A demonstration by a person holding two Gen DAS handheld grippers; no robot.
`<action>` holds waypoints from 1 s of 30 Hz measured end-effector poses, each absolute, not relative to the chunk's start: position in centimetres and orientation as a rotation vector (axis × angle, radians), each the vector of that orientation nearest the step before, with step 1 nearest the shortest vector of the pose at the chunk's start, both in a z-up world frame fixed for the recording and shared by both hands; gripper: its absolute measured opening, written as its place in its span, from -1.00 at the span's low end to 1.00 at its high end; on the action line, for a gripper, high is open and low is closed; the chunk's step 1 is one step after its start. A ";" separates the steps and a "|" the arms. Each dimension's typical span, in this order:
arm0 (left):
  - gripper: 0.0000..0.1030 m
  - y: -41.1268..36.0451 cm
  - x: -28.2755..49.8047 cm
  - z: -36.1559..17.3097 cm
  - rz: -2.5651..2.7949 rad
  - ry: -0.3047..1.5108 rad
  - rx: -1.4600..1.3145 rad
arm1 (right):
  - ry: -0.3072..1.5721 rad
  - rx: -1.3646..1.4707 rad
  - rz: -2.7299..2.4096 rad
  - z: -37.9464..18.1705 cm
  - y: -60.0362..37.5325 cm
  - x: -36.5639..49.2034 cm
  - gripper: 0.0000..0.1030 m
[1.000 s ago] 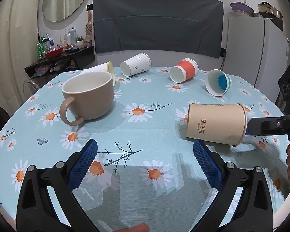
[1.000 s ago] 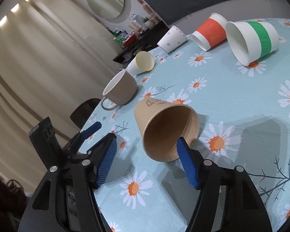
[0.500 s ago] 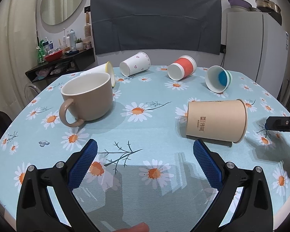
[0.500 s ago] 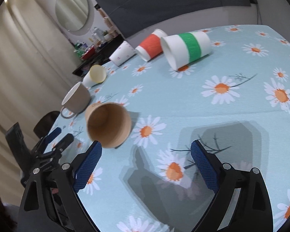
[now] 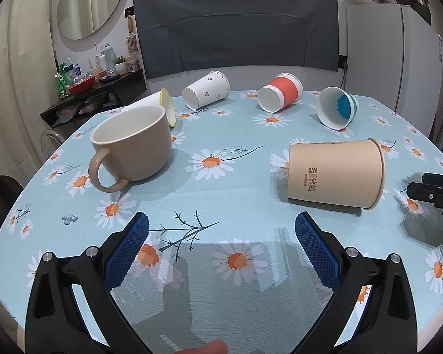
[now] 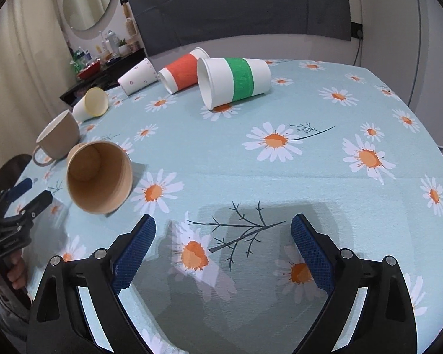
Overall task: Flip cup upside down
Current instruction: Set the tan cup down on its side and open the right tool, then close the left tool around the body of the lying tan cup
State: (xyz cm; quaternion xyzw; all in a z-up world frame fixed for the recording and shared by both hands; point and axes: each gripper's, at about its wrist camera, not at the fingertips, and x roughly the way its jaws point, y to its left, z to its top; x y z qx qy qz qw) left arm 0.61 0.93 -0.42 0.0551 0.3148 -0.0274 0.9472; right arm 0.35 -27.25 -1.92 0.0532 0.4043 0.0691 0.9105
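Note:
A brown paper cup (image 5: 335,173) lies on its side on the daisy tablecloth, mouth to the right; the right wrist view looks into its open mouth (image 6: 99,177). A beige mug (image 5: 133,146) stands upright at the left, and shows in the right wrist view (image 6: 59,137). My left gripper (image 5: 221,242) is open and empty, in front of both. My right gripper (image 6: 223,244) is open and empty, well to the right of the paper cup; its tip shows in the left wrist view (image 5: 434,190).
Several paper cups lie on their sides at the back: yellow-rimmed (image 5: 165,106), white with hearts (image 5: 206,93), red-banded (image 5: 280,96), green-banded (image 6: 236,81). A dark shelf (image 5: 94,94) with bottles stands beyond the table's left edge. A fridge (image 5: 398,59) is at the right.
My right gripper has drawn back from the brown paper cup's mouth and swung right, away from it. The cup lies free on its side. My left gripper has barely moved.

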 end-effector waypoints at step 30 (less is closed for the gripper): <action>0.89 -1.2 7.8 3.5 -0.141 1.069 -0.547 | 0.804 0.168 0.218 -1.8 -27.5 -0.5 0.74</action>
